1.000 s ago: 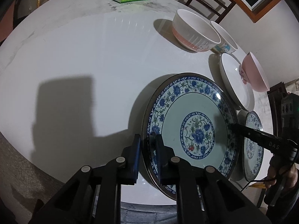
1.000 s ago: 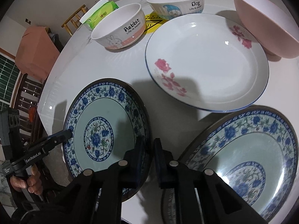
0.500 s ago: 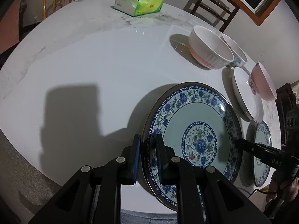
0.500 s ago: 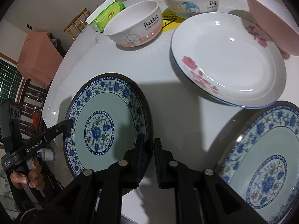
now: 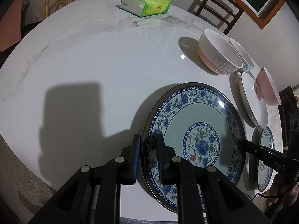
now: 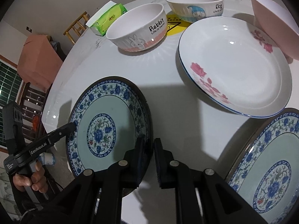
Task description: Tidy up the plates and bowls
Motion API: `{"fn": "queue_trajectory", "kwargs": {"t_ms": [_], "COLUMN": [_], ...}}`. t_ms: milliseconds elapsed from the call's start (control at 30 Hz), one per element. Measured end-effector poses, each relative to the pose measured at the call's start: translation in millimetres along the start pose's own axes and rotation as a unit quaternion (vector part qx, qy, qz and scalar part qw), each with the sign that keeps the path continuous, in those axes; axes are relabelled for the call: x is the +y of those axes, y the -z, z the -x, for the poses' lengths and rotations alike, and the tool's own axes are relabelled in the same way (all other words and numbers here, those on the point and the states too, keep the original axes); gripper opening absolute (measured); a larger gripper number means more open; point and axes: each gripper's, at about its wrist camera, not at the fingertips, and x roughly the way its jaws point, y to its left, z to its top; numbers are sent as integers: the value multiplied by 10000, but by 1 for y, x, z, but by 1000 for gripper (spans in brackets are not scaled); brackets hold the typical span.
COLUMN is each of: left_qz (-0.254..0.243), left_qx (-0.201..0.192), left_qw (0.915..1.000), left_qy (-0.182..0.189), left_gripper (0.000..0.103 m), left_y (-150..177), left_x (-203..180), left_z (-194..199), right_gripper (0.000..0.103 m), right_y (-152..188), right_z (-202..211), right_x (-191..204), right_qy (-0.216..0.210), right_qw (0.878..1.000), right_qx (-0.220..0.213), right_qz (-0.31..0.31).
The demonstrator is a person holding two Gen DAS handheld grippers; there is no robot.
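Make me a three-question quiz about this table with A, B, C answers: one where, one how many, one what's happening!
1. Which bowl is nearest the tissue pack? A rabbit bowl B dog bowl C pink bowl
2. How many bowls are on the table? A two B three C five
3. The left blue plate is: A gripped by both grippers B untouched C upside down
A: it's beside the pack. B: rabbit bowl, dog bowl, pink bowl. A: left gripper and right gripper fingers clamp opposite rims.
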Motion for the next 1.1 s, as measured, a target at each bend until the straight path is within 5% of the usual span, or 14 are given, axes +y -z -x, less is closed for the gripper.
{"fn": "queue_trajectory", "kwargs": {"t_ms": [133, 400, 767, 1100], "left_qz": [33, 47, -215, -608], "left_qx": [19, -231, -911, -937], "left_qw": [10000, 9991, 9933, 9930], "left_qy": [26, -366, -681, -394], "left_gripper": [17, 49, 56, 57], "left_y": [0, 1, 19, 48], "left_x": [1, -2, -46, -98], "left_z": [-2, 9, 44, 49], "right_gripper": [15, 28, 28, 28], "right_y": [0, 7, 29, 51], "right_z": [0, 14, 57, 93], "right_x": [-4, -10, -4, -12], "right_qy": [-38, 221, 847, 1026], "right_qw": [10000, 9993, 9908, 9854], "right_qx": [-41, -293, -975, -1282], "right_qz": [-69, -38, 403, 453]}}
